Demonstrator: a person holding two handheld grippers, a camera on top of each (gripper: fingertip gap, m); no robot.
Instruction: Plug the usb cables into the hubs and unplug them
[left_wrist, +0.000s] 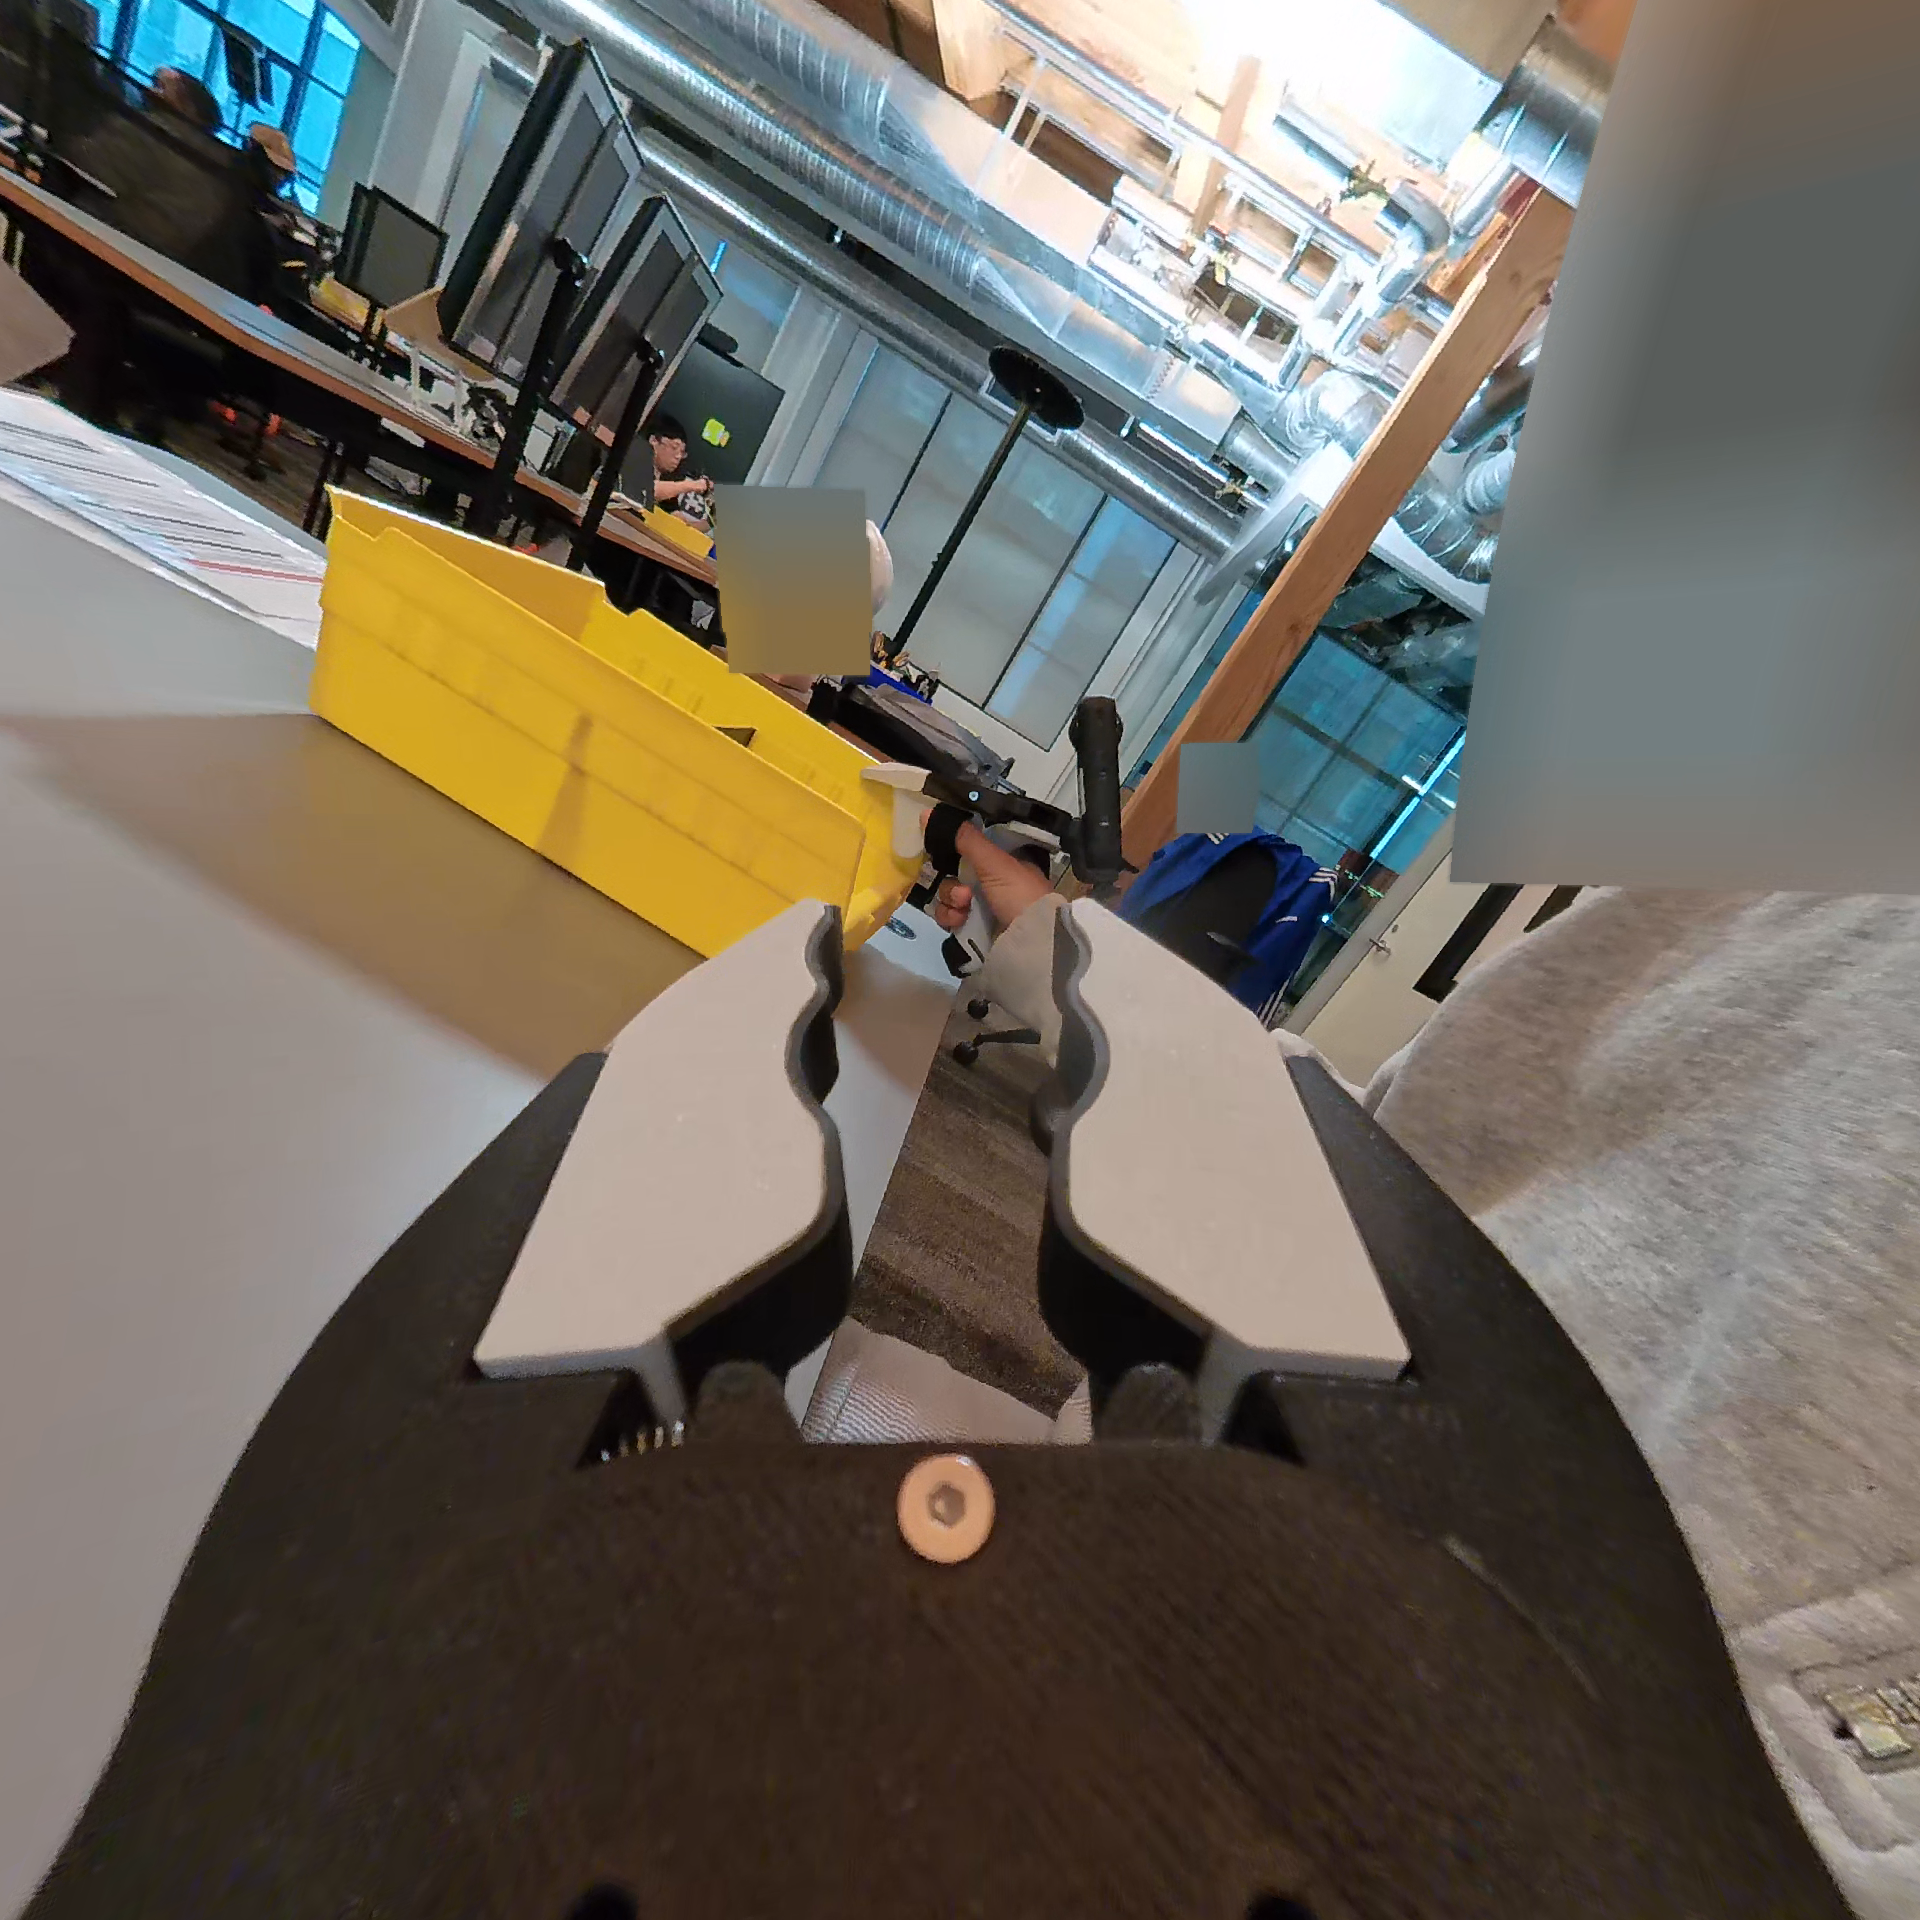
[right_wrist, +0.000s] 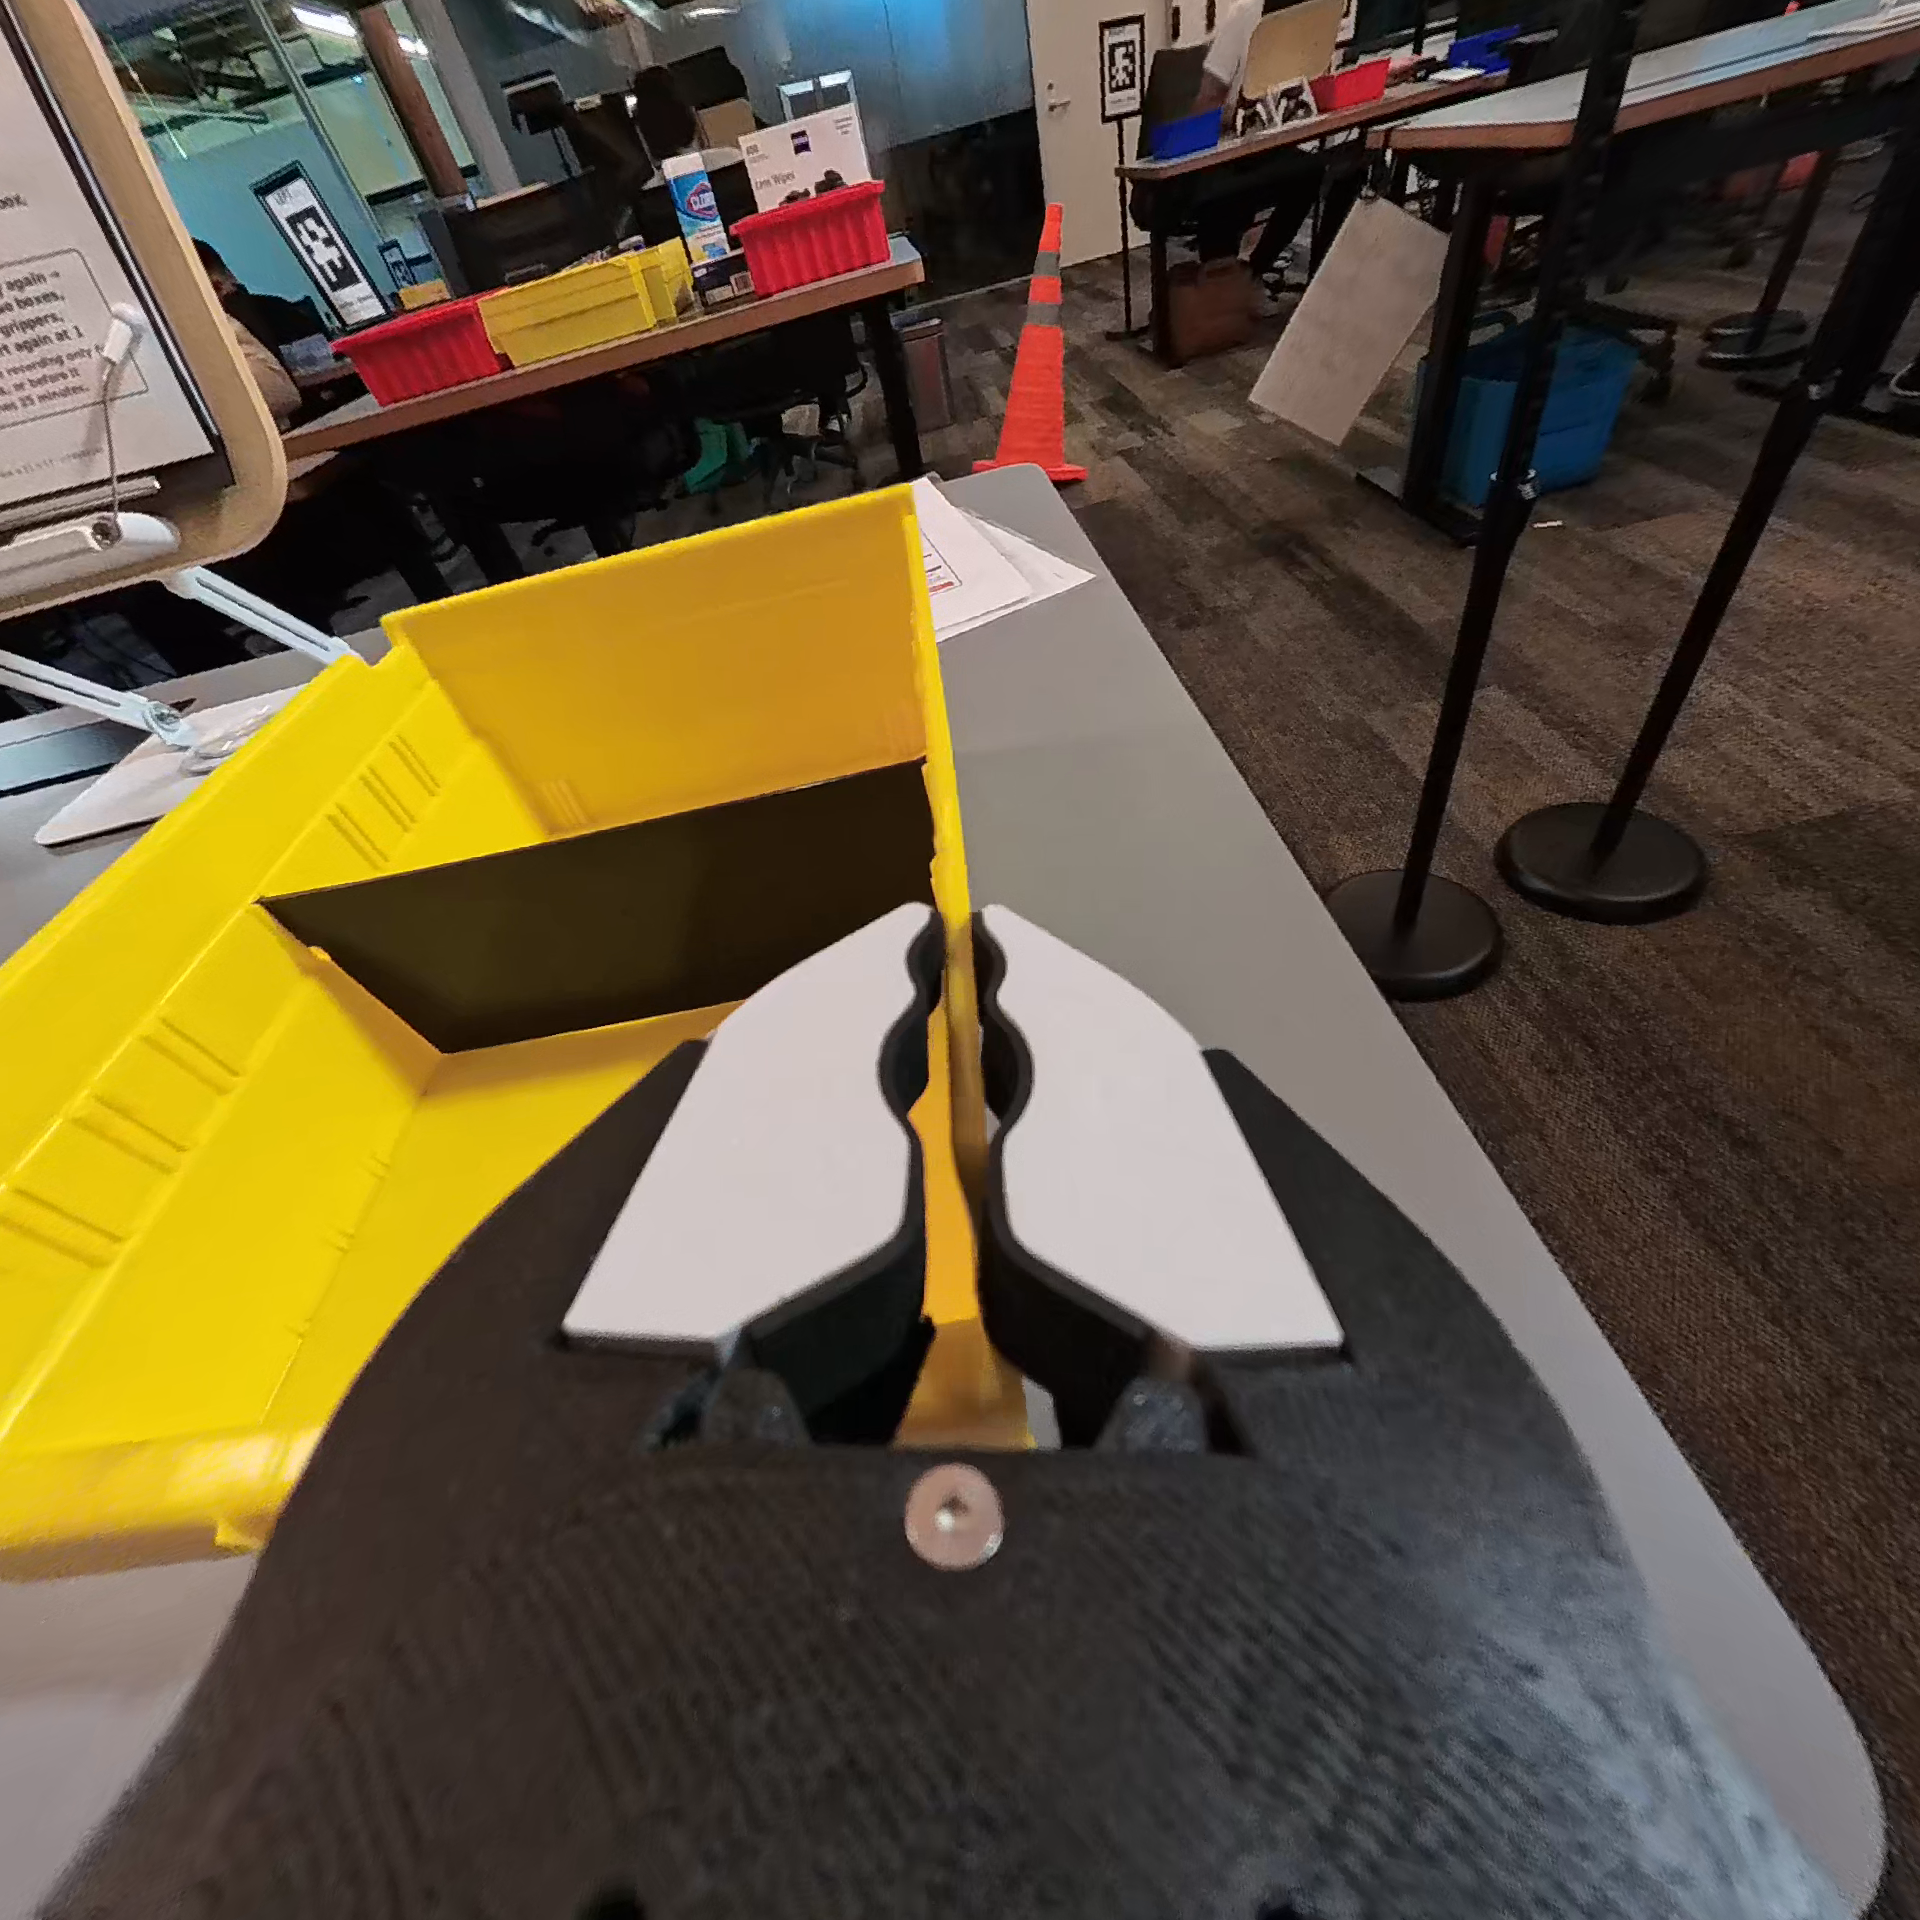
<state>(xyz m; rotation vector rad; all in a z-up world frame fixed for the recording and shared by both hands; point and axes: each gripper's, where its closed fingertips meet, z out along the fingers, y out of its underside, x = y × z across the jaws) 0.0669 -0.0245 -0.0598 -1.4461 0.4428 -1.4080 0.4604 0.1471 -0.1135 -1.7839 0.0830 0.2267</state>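
Right gripper (right_wrist: 961, 925) pinches the yellow bin (right_wrist: 665, 665) wall; left gripper (left_wrist: 945, 914) gapes empty

Bin (right_wrist: 675, 665) on the table (right_wrist: 1143, 831), near its right edge; a divider (right_wrist: 623, 914) crosses the bin's interior. Papers (right_wrist: 987, 561) lie on the table behind the bin. Right gripper (right_wrist: 961, 920) straddles the bin's right wall (one finger inside, one outside). Floor stands (right_wrist: 1507, 904) right of the table.

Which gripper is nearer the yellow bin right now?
Right. The right gripper straddles the yellow bin's side wall, fingers nearly closed on it. The left gripper is open, held off the table's edge, short of the bin.
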